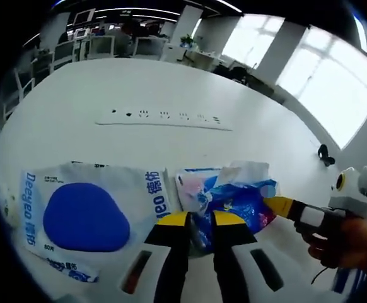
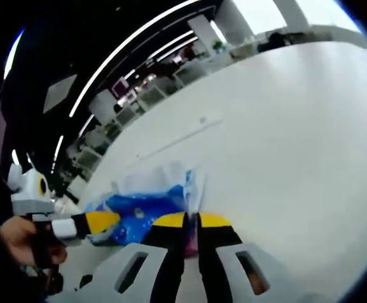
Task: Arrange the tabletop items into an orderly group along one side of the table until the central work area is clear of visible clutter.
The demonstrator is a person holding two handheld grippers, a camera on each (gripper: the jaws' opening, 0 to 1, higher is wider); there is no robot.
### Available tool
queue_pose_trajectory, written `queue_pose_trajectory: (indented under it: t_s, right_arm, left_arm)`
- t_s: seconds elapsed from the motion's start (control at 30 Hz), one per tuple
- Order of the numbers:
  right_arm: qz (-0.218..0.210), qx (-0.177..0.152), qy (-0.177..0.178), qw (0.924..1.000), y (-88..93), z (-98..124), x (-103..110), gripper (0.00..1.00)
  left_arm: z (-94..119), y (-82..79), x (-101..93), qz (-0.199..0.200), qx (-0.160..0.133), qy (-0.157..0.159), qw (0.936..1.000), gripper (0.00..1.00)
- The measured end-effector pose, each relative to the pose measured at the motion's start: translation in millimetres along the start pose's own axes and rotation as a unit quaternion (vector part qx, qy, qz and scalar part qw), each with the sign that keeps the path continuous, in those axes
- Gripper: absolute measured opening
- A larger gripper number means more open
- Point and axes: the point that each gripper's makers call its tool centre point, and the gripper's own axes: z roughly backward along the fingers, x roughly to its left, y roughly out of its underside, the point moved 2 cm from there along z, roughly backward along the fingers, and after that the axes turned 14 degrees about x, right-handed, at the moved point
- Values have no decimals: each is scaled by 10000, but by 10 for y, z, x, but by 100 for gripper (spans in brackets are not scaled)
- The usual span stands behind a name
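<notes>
Tissue pack: a crumpled blue-and-white plastic tissue pack [image 1: 234, 196] with white tissue poking from its top lay on the white table [image 1: 171, 88], towards the near edge, just right of a second pack.
Same pack, right gripper view: the blue plastic [image 2: 147, 214] sat directly ahead of the jaws, with its thin pale edge running down between them.
Wipes pack: a flat white plastic wipes pack with a big blue oval on its face [image 1: 86, 211] and blue lettering down its side rested flat on the table, just beside the tissue pack (whether the two touched could not be told).
Left gripper: the left gripper [image 1: 198, 219], black with yellow tips, stood with its jaws a narrow gap apart, the tissue pack's near edge lying in that gap; whether they pinched it could not be told.
Left gripper, seen from the right: it entered the right gripper view from the left [image 2: 98, 222], held by a hand [image 2: 19, 243], its yellow tip against the blue plastic.
Right gripper: the right gripper [image 2: 192, 219] had its jaws nearly together, clamped on the pack's thin edge.
Right gripper, seen from the left: it came in from the right [image 1: 284, 205], held by a hand [image 1: 344, 240], its yellow tip touching the pack.
Power strip: a long white power strip [image 1: 164, 118] lay across the table's middle, well apart from both packs.
</notes>
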Motion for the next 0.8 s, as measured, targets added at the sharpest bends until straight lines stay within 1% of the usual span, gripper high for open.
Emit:
queue_pose_trajectory:
  t_s: [0.1,0.23,0.4,0.5,0.57,0.7,0.8]
  right_arm:
    - [37,-39,93,9999,-11,19,-20,6]
    - [29,-92,80,9999,-25,46,-3,6]
    - [53,-135,85,9999,-39,98,2,8]
    - [20,-248,128,9996,-49,148,-25,8]
    - [1,-224,124,9997,-30,151,-31,8]
    - [-2,-197,157,9997,6,179,-39,8]
    - [-17,-222,177,9996,28,227,-49,8]
  left_arm:
    - [4,4,7,-290,34,-128,9995,12]
    - [11,2,-24,-294,68,-79,9995,16]
    - [65,2,-24,-356,93,-133,9992,18]
    - [100,26,-2,-498,136,-180,9985,19]
    - [123,45,25,-551,162,-228,9981,20]
    - [168,75,59,-527,159,-250,9982,20]
    - [229,89,73,-563,133,-266,9980,20]
